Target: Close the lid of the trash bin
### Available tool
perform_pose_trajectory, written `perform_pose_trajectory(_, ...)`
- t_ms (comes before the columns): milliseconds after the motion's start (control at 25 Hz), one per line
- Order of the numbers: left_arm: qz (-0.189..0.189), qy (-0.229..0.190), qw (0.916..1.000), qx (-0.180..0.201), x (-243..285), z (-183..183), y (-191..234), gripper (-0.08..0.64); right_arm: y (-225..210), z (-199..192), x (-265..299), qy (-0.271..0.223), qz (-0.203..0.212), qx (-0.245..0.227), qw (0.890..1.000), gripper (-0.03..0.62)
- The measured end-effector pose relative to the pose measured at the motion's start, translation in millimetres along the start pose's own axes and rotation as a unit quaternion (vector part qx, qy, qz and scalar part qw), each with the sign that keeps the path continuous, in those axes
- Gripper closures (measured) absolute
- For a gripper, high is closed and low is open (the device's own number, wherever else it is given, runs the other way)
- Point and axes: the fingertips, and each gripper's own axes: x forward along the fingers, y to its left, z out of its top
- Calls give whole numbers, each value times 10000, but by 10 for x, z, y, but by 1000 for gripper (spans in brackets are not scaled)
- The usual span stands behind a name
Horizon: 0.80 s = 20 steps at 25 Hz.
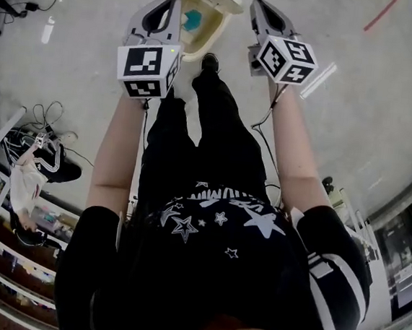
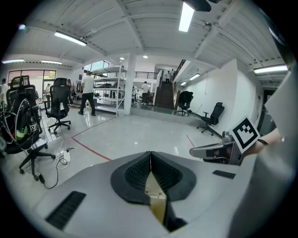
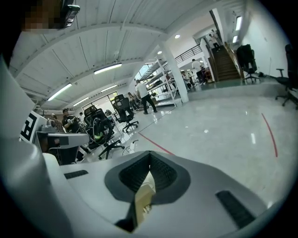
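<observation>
left tongs [image 2: 150,157] and right tongs [image 3: 150,157] are pressed together, empty, either side of the open trash bin [image 1: 213,29].

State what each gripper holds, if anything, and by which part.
Nothing is held. The left gripper and the right gripper each have their fingers closed together with nothing between them.

No words or numbers can be read; the white lettering on the person's dark shirt [image 1: 216,250] is too warped.
</observation>
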Motion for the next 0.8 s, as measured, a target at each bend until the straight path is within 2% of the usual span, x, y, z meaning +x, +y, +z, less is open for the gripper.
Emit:
perform_pose_trajectory(200, 91, 34, 9999, -101, 146, -165, 6, 548, -101, -200, 183, 224, 122, 21, 9997, 586)
perform_pose_trajectory(400, 143, 77, 9998, -113, 130, -303, 33, 548, -17, -381, 273, 468, 322, -173, 9982, 586)
perform_pose_trajectory(520, 191, 116, 9995, -204, 39, -402, 39, 548, 23, -415, 258, 404, 348, -254, 9983, 586)
perform_pose_trajectory(800, 284, 231, 9987, -368, -125, -604, 163, 548, -49, -369, 253, 239, 166, 50, 9996, 586)
